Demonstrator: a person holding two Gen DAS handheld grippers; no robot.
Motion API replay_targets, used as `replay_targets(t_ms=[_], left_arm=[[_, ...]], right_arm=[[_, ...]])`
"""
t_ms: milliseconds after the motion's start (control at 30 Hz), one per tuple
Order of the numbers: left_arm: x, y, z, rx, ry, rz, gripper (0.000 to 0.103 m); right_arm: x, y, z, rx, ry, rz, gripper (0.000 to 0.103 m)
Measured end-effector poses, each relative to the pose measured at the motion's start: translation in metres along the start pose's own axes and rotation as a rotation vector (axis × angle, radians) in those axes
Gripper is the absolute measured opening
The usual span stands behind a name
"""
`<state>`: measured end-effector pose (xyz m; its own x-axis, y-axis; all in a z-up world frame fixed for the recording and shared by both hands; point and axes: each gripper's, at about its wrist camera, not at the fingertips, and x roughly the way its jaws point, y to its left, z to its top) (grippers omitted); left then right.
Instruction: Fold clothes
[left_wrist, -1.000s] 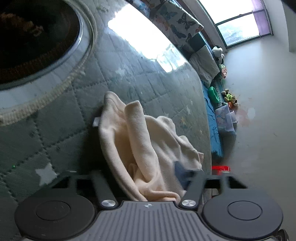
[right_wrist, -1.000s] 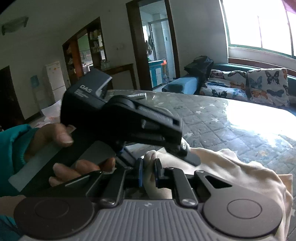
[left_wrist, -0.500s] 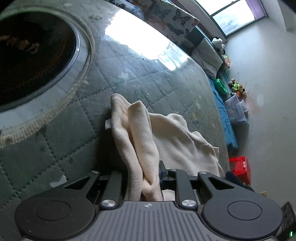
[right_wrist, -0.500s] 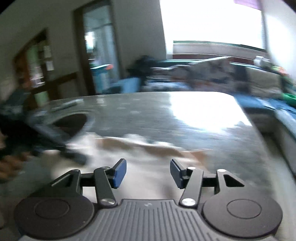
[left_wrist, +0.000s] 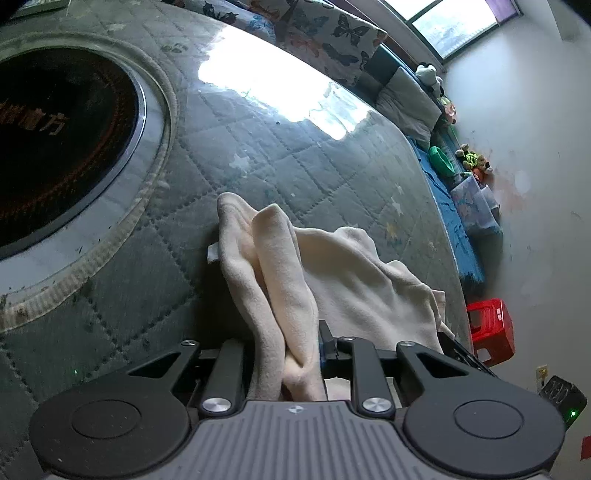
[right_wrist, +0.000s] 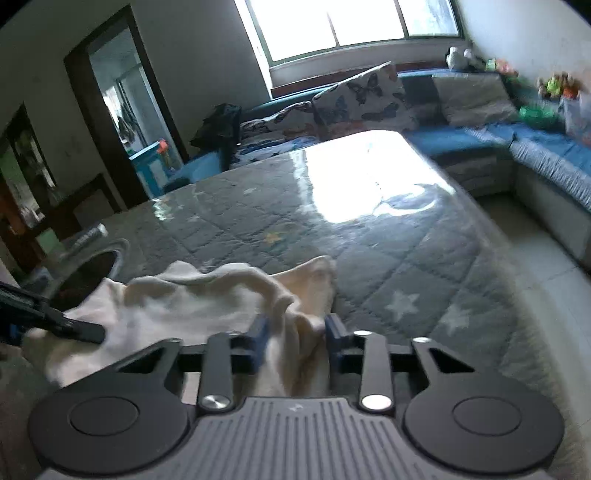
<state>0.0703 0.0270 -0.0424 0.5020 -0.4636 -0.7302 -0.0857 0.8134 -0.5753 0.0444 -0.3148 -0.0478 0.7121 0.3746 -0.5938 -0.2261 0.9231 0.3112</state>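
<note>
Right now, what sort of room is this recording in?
Likely a home living room: a butterfly-print cushion on a blue corner sofa, soft toys by the wall, and a quilt-covered table.

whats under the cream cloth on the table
The cream garment lies bunched on the quilted grey table cover; a small white tag shows at its edge. Anything else beneath is covered by the fabric. The left gripper pinches one fold.

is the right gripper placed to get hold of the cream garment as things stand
Probably yes: the right gripper already straddles a raised fold of the cream garment, nothing between them; the left gripper pinches the far end.
</note>
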Motion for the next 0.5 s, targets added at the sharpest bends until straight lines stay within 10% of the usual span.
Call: replay_targets(t_ms=[500], left_arm=[[-0.011,-0.058,0.001,0.225,-0.041,0.004,0.019]], right_arm=[[-0.063,0.003,0.002,0.009,-0.149,0.007,0.011]])
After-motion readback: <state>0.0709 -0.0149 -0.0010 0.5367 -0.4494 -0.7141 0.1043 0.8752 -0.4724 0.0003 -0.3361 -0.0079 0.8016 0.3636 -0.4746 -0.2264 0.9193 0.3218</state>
